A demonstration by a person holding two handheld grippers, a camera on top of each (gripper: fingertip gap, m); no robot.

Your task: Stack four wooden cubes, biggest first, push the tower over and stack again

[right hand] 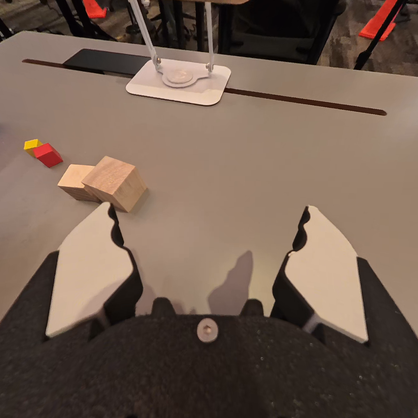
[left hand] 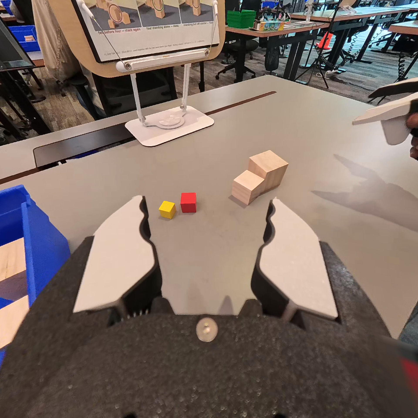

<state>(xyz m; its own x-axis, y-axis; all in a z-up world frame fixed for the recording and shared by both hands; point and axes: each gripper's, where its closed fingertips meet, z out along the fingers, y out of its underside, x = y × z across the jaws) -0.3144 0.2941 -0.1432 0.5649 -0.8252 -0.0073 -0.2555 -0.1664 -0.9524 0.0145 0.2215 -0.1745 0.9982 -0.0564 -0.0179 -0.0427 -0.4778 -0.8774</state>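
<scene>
Four cubes lie apart on the grey table, none stacked. The biggest plain wooden cube touches a smaller plain wooden cube. A red cube and a smaller yellow cube sit close together to their left. My left gripper is open and empty, held above the table just short of the red and yellow cubes. My right gripper is open and empty, right of the big cube; it also shows at the right edge of the left wrist view.
A white stand holding an instruction sheet stands at the table's far side beside a dark slot. A blue bin with wooden pieces sits at the left. Desks and chairs stand beyond the table.
</scene>
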